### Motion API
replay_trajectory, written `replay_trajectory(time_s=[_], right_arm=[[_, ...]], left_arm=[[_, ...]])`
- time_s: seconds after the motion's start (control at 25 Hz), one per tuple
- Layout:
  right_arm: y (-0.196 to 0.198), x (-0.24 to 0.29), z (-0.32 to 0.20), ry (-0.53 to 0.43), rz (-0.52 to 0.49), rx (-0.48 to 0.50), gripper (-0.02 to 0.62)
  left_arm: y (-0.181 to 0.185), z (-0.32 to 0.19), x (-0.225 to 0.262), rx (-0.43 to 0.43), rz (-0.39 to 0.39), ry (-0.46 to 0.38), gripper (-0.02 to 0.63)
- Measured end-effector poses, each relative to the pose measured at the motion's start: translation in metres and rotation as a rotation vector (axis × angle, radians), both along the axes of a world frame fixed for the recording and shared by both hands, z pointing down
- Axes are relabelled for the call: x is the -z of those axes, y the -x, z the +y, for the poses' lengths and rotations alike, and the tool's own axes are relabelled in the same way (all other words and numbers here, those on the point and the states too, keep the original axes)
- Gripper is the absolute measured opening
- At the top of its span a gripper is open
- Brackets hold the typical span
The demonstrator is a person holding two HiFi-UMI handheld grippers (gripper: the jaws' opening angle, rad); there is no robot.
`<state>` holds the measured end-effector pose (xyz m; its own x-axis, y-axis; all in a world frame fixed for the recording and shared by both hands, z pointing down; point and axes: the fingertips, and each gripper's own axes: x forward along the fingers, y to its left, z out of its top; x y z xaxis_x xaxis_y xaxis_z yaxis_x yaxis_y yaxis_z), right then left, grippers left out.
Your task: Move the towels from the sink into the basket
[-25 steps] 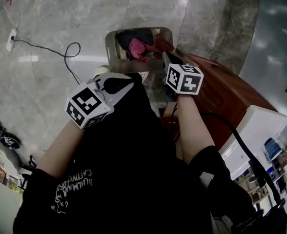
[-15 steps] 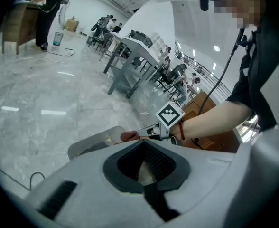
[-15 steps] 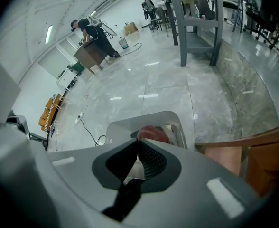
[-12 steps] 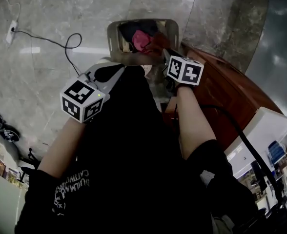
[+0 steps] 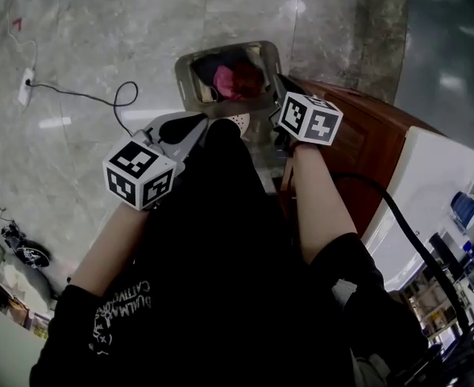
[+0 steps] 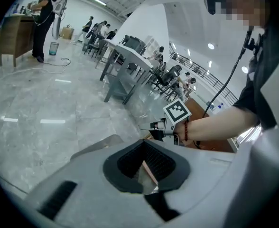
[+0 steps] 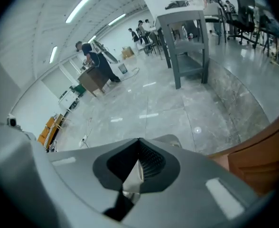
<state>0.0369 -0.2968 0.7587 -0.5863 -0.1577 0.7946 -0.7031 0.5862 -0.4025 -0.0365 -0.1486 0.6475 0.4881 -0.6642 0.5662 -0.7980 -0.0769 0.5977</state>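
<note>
**Head view.** One basket (image 5: 182, 77) stands on the marble floor (image 5: 84, 39) with its opening facing up. Its longer side runs left to right in the picture. Two towels can be made out inside it, one pink towel (image 5: 241, 81) and one dark towel (image 5: 213, 67), lying against each other. Both are crumpled, so neither shows a long axis or a heading.

Two grippers are in view. The left gripper (image 5: 201, 123) points up the picture toward the basket's near left corner, with its tip short of the rim. The right gripper (image 5: 279, 95) points toward the near right corner. Its tip overlaps the rim in the picture, and whether it touches cannot be told.

The left forearm (image 5: 108, 248) and the right forearm (image 5: 322, 208) are bare. They reach forward and down from black sleeves, one on each side of the body. One wooden cabinet (image 5: 358, 143) stands just right of the basket. One cable (image 5: 120, 95) lies on the floor to its left.

**Left gripper view.** The jaws are closed tip to tip, with nothing clamped between them. Beyond them the right gripper shows with its one marker cube (image 6: 176, 112) uppermost. The forearm carrying it enters from the right edge and has a beaded band (image 6: 185, 131) at the wrist.

**Right gripper view.** The jaws are closed on each other and hold nothing. The tool is pitched down toward the floor. The cabinet fills the lower right corner.
</note>
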Motion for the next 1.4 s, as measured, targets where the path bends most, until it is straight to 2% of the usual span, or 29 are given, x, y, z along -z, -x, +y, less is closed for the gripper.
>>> replay_trajectory(time_s=[0.2, 0.32, 0.52, 0.72, 0.84, 0.96, 1.12, 1.4], right_arm=[[0.023, 0.118, -0.017, -0.129, -0.262, -0.123, 0.008], [0.037, 0.204, -0.024, -0.212, -0.385, -0.150, 0.008], [0.053, 0.347, -0.012, -0.413, -0.506, -0.106, 0.008], [0.062, 0.484, 0.017, -0.667, -0.573, -0.077, 0.008], [0.061, 0.548, 0.040, -0.766, -0.614, -0.083, 0.008], [0.054, 0.594, 0.063, -0.838, -0.640, -0.107, 0.008], [0.043, 0.621, 0.094, -0.922, -0.605, -0.112, 0.008], [0.036, 0.623, 0.130, -0.955, -0.564, -0.131, 0.008]], left_arm=[[0.009, -0.015, 0.080, -0.061, -0.020, -0.126, 0.000], [0.025, -0.035, 0.141, -0.098, -0.061, -0.226, 0.000], [0.041, -0.058, 0.249, -0.146, -0.110, -0.425, 0.000], [0.045, -0.057, 0.348, -0.192, -0.070, -0.617, 0.000], [0.044, -0.046, 0.395, -0.225, -0.049, -0.700, 0.000], [0.040, -0.034, 0.433, -0.276, -0.052, -0.777, 0.000], [0.028, -0.017, 0.461, -0.350, -0.062, -0.849, 0.000], [0.016, 0.008, 0.469, -0.409, -0.049, -0.874, 0.000]])
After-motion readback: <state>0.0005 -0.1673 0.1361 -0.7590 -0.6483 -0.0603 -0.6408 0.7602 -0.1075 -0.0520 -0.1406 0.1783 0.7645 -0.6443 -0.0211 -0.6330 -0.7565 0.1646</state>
